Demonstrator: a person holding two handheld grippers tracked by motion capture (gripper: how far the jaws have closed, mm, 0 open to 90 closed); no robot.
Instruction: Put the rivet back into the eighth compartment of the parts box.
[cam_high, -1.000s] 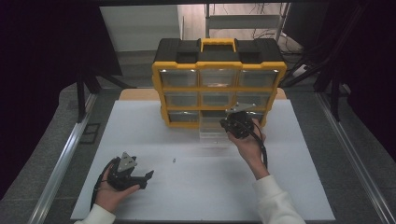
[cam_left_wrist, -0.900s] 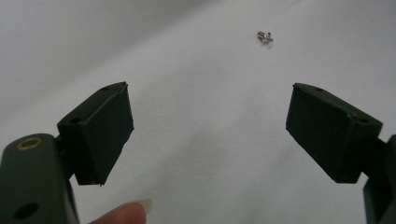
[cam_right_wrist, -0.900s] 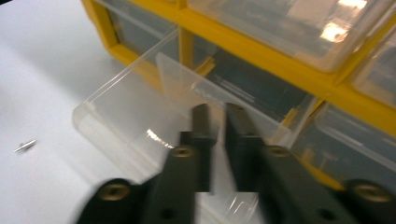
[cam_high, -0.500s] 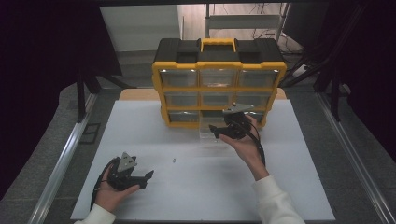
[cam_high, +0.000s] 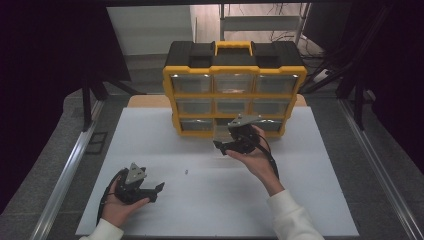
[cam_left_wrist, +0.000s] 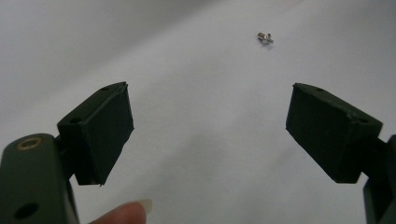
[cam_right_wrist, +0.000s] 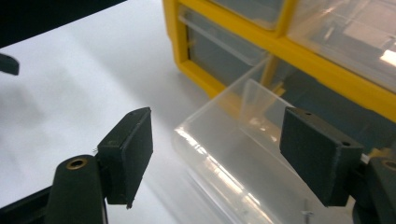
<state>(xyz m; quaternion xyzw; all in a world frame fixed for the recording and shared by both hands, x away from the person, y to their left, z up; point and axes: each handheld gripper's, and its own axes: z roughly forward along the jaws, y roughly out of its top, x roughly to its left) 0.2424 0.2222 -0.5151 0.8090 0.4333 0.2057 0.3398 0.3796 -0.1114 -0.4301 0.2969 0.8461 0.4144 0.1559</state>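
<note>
The left gripper (cam_high: 159, 189) is held low over the near left part of the white table (cam_high: 320, 200), cradled in the left hand (cam_high: 117, 207). Its jaws are spread wide, with nothing between them; a fingertip (cam_left_wrist: 123, 213) is seen at the bottom edge of the left gripper view. Ahead of these jaws, well apart from them, a small silver screw (cam_left_wrist: 265, 38) lies alone on the table surface.

The right gripper (cam_high: 220, 146) is held by the right hand (cam_high: 255, 160) farther up the table, just in front of the yellow and black drawer organizer (cam_high: 233, 87). Its jaws are likewise parted and grip nothing. Directly beneath and ahead of them, a clear plastic drawer (cam_right_wrist: 243, 144) is seen pulled out from the organizer's bottom row; whether any jaw touches it cannot be told. Beyond the drawer, the yellow frame and further clear drawers are seen.
</note>
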